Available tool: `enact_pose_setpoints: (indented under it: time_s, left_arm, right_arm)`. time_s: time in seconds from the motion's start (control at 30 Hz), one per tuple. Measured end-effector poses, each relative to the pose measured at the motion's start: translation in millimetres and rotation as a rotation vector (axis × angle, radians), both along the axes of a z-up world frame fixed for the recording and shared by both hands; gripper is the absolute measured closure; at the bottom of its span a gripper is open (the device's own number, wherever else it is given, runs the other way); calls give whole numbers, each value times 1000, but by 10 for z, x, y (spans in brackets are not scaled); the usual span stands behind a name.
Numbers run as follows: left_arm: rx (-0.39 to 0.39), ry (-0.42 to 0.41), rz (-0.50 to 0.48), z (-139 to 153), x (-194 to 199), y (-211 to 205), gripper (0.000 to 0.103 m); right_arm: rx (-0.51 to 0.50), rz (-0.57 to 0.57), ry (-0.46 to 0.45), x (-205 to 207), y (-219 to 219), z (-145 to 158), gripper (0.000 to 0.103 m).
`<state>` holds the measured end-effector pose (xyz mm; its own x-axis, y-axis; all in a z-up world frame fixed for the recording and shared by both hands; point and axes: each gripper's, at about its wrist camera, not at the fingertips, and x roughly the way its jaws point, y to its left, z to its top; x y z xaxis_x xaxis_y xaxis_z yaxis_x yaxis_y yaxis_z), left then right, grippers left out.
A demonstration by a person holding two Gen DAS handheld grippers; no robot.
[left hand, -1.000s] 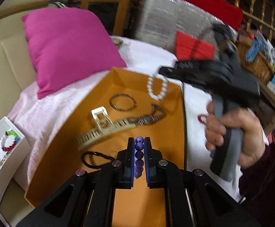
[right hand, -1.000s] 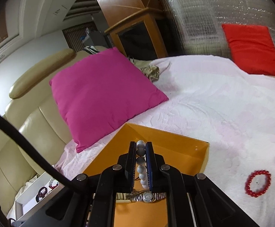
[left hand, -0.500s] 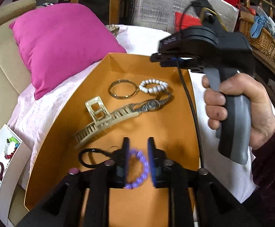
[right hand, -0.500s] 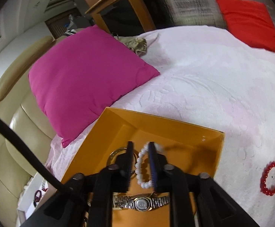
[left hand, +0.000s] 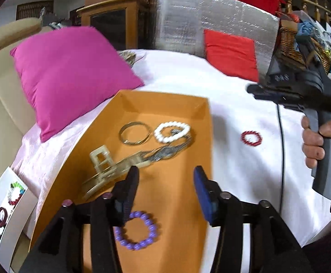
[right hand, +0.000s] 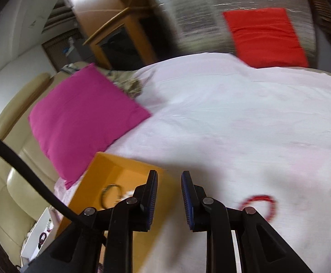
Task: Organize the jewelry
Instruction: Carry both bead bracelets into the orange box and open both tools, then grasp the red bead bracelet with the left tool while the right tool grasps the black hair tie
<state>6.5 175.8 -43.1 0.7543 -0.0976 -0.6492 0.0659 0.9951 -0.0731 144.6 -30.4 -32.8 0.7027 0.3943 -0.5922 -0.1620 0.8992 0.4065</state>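
A: Contents of the orange tray (left hand: 110, 118), left to right?

B: One hair claw (left hand: 106, 168), one metal bangle (left hand: 133, 134), one purple bead bracelet (left hand: 135, 232), one pearl bracelet (left hand: 172, 132), one watch (left hand: 165, 152).

A: Outside it?

B: One red bead bracelet (left hand: 251, 138) on the white cloth (left hand: 238, 104).

A: Tongs?

B: Left gripper (left hand: 165, 182) and right gripper (right hand: 169, 184) both spread, holding nothing.

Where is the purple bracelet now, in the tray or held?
In the orange tray: the purple bracelet lies flat, left gripper jaws open above it.
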Motion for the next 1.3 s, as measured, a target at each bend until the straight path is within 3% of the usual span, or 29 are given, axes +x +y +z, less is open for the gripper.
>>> enact_pose_setpoints:
  time_s: [0.37,0.57,0.9,1.1,1.3]
  left_arm:
    - [-37,-20,-183,163,121,-956,50]
    - [2,3,-260,102,174,-1513,49]
    - [108,65,-238,-142,500,-1891,49]
    - [53,101,-182,-253,828,-1825,49]
    - [12,92,-148,-363,1134,-1805,49]
  right_arm:
    - [76,-251,34,-395,-1567,-13,80]
    - [93,-331,54,-570,-2206,-94,80]
    - [192,-448,109,-719,-3338,-410,79]
    - [194,-494,177,-485,-3710,-708,79]
    - [166,-521,229,-237,-3764,-952,80]
